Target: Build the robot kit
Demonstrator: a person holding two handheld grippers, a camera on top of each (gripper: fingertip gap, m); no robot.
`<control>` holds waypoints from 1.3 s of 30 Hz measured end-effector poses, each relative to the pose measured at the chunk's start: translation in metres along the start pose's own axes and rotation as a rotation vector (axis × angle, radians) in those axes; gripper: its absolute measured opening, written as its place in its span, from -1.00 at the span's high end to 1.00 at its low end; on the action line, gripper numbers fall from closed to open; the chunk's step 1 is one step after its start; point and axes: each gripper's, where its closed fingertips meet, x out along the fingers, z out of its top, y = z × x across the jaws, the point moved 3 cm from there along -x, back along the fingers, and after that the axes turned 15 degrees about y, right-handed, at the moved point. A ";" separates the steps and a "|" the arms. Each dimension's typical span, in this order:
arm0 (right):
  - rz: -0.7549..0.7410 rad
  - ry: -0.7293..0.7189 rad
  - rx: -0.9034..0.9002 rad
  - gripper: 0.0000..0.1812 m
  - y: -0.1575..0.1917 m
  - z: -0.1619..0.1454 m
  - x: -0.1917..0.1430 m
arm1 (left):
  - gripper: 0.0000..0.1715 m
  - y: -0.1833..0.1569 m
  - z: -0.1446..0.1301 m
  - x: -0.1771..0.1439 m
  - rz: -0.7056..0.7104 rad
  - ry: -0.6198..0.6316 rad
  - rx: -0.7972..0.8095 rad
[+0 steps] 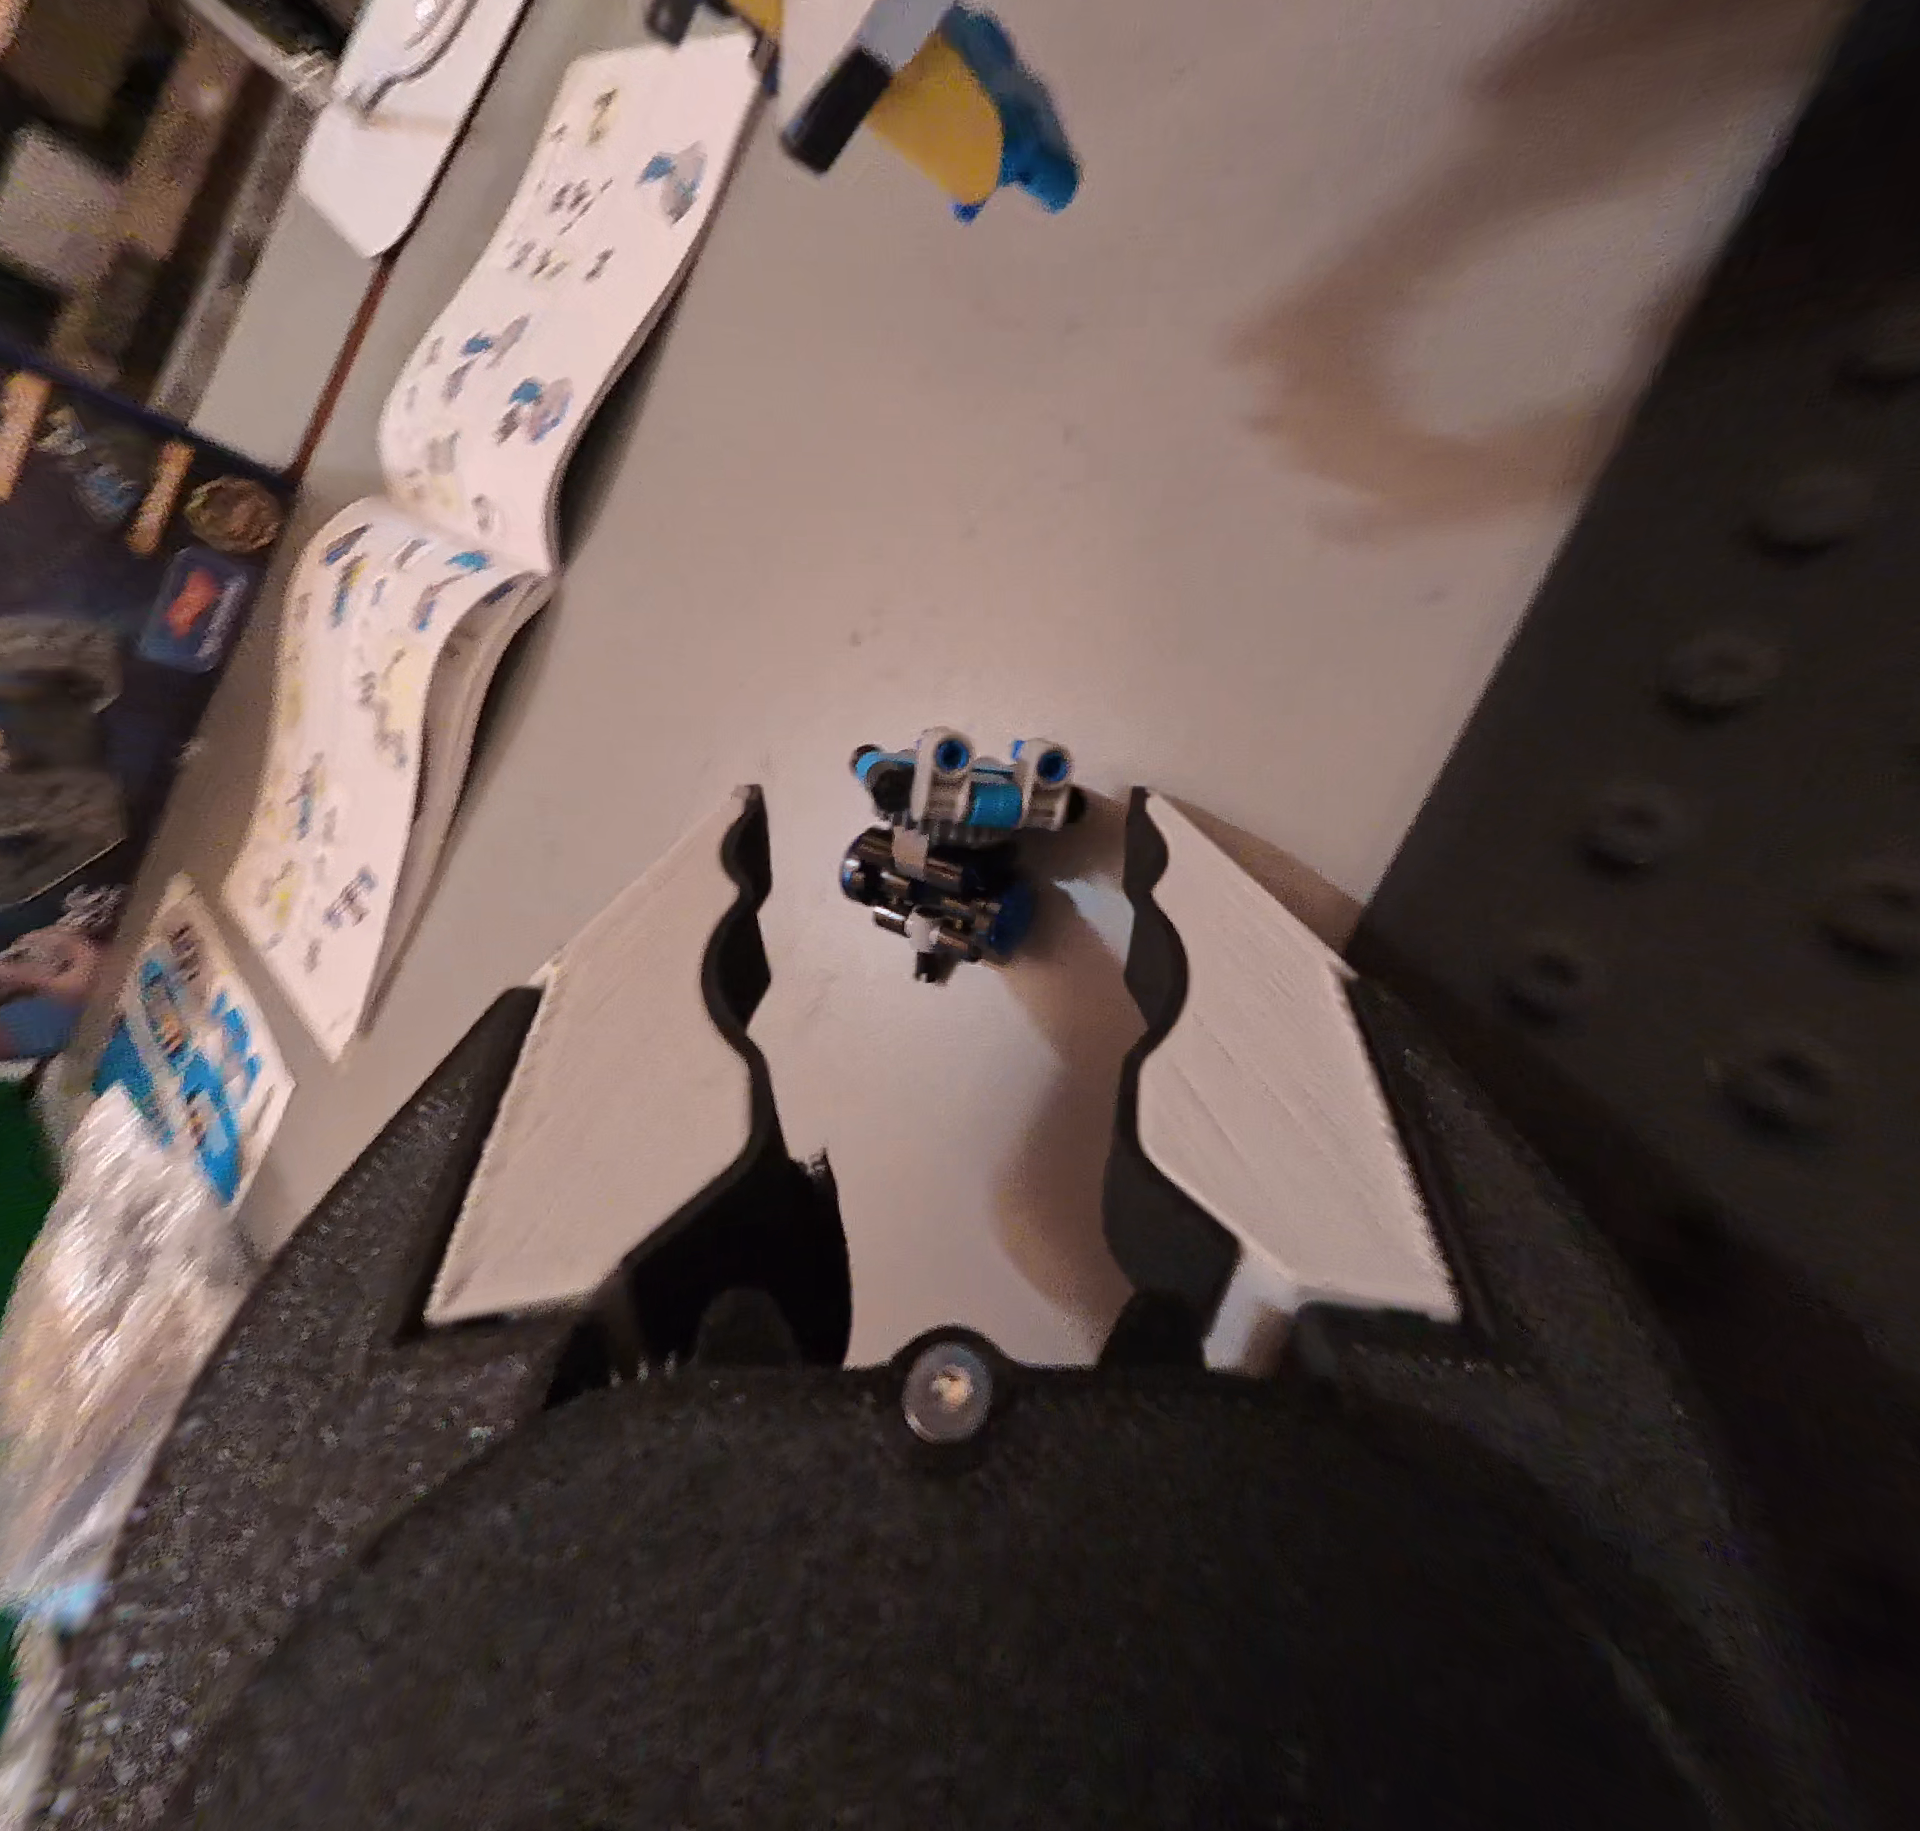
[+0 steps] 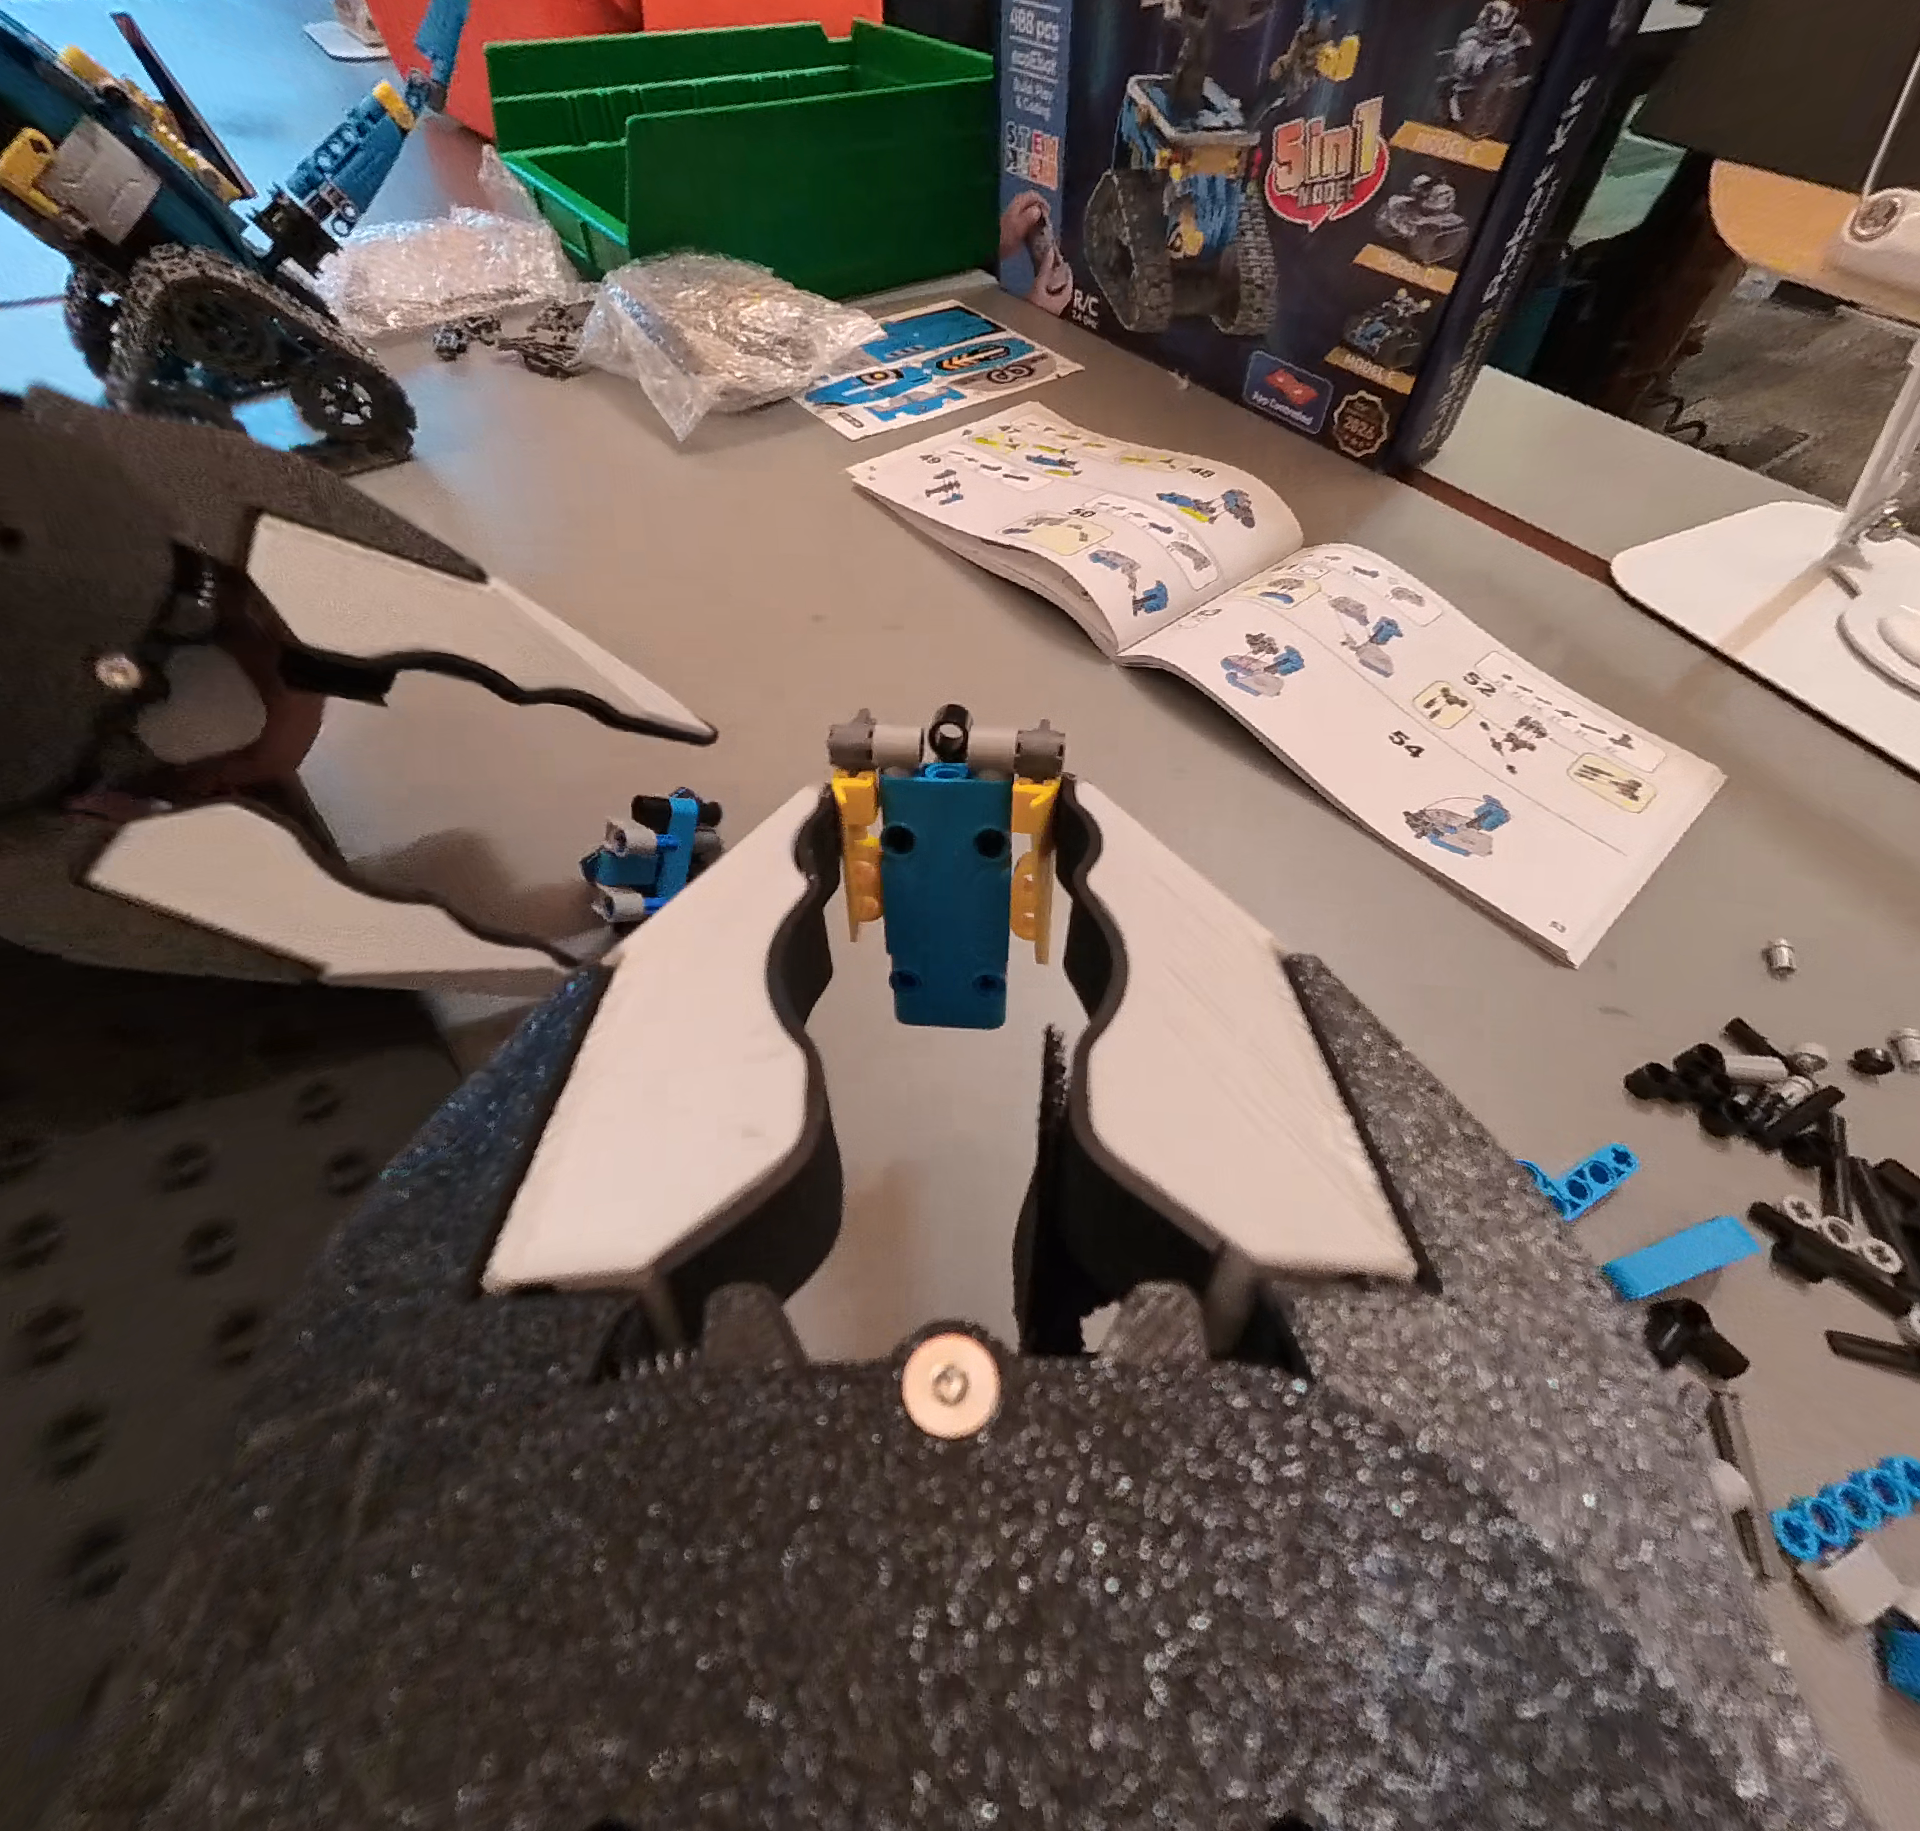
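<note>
Jaws of our right gripper (image 2: 945, 825) are clamped on a blue-and-yellow brick assembly (image 2: 943, 903) held above the worktop (image 2: 675, 576). Jaws of our left gripper (image 1: 945, 805) stand apart and empty, a small blue-and-grey sub-assembly (image 1: 940, 851) lying between their tips. The open instruction booklet (image 2: 1278, 659) lies beyond.

A hobby workspace here: grey counter (image 2: 644, 555) strewn with loose building-kit parts (image 2: 1797, 1137), open instruction booklet (image 2: 1299, 659), kit box (image 2: 1299, 160), green parts bin (image 2: 748, 140).
</note>
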 end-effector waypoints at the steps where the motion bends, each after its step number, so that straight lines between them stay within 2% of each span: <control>1: 0.005 -0.002 0.003 0.54 0.000 0.000 0.000 | 0.22 0.000 0.001 0.000 0.030 0.013 -0.018; 3: -0.005 0.003 -0.002 0.54 0.000 0.000 0.000 | 0.28 -0.001 0.004 -0.002 0.065 0.016 -0.043; 6: -0.007 0.013 -0.028 0.54 0.003 -0.001 0.002 | 0.52 -0.002 0.004 0.001 0.132 0.040 -0.009; 10: -0.010 0.025 -0.052 0.54 0.006 -0.002 0.004 | 0.52 0.001 0.006 0.006 0.144 0.027 0.042; 13: 0.040 -0.001 -0.050 0.54 0.010 0.000 0.002 | 0.52 0.008 0.009 0.000 0.060 -0.043 -0.007; 16: 0.193 -0.058 -0.015 0.54 0.018 0.003 -0.006 | 0.53 0.020 0.022 -0.028 -0.130 -0.278 -0.166; 19: 0.397 -0.099 0.012 0.55 0.029 0.005 -0.015 | 0.53 0.030 0.036 -0.074 -0.404 -0.643 -0.309; 21: 0.534 -0.169 -0.026 0.55 0.044 0.011 -0.030 | 0.53 0.030 0.039 -0.096 -0.615 -0.778 -0.367; 23: 0.639 -0.240 -0.046 0.55 0.057 0.019 -0.044 | 0.53 0.030 0.040 -0.108 -0.735 -0.863 -0.396; 25: 0.683 -0.288 -0.093 0.55 0.069 0.023 -0.053 | 0.53 0.024 0.042 -0.115 -0.839 -0.884 -0.383; 27: 0.643 -0.286 -0.139 0.55 0.073 0.022 -0.050 | 0.53 0.019 0.043 -0.119 -0.893 -0.903 -0.365; 30: 0.637 -0.288 -0.167 0.55 0.077 0.021 -0.050 | 0.53 0.019 0.041 -0.122 -0.926 -0.922 -0.366; 36: 0.720 -0.240 -0.183 0.55 0.086 0.014 -0.050 | 0.53 0.013 0.038 -0.121 -0.964 -0.901 -0.333; 39: 0.730 -0.207 -0.165 0.55 0.085 0.011 -0.046 | 0.53 0.015 0.038 -0.114 -0.944 -0.871 -0.351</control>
